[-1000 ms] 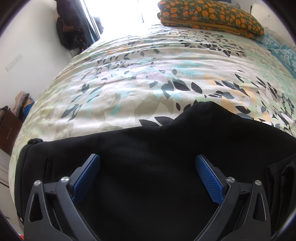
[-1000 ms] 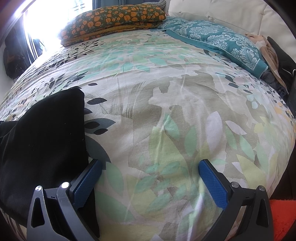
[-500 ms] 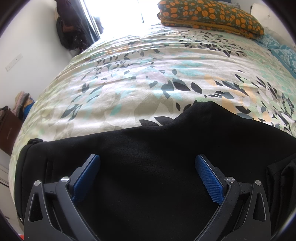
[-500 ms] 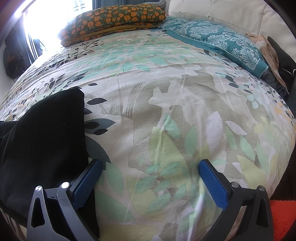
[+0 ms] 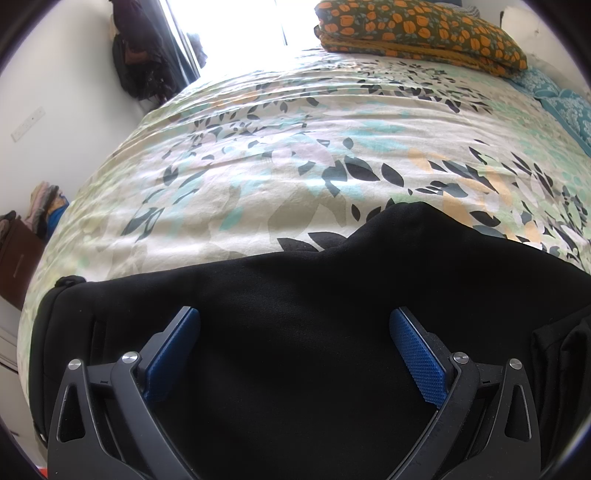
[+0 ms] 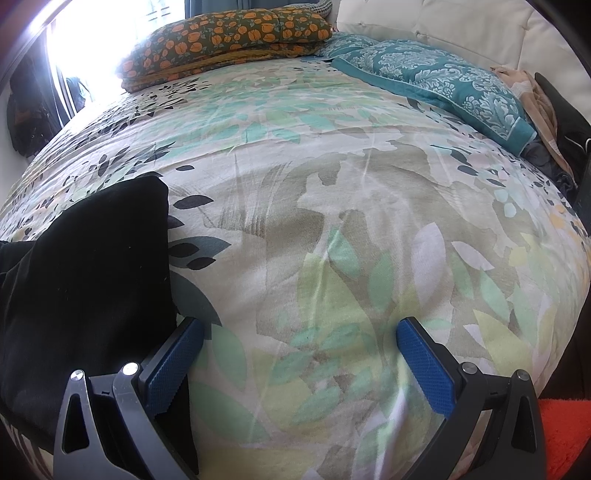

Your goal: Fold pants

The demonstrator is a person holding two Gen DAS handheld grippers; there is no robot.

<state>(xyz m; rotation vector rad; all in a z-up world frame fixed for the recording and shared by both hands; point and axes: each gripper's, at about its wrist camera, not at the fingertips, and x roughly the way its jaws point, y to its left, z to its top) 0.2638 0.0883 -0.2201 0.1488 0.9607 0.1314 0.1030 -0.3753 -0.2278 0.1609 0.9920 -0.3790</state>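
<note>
The black pants (image 5: pixel 295 295) lie flat across the near part of a bed with a leaf-print cover (image 5: pixel 295 155). My left gripper (image 5: pixel 294 317) is open and empty, hovering over the middle of the pants. In the right wrist view the pants' right end (image 6: pixel 92 258) lies at the left, with a square edge. My right gripper (image 6: pixel 300 326) is open and empty over the bare cover, its left fingertip (image 6: pixel 173 365) right beside the pants' edge.
An orange-flowered folded blanket (image 5: pixel 417 33) and a teal patterned pillow (image 6: pixel 436 88) lie at the head of the bed. Loose clothes (image 6: pixel 535 103) are piled at the far right edge. Dark bags (image 5: pixel 140 55) hang by the window. An orange rug (image 6: pixel 565 435) lies beside the bed.
</note>
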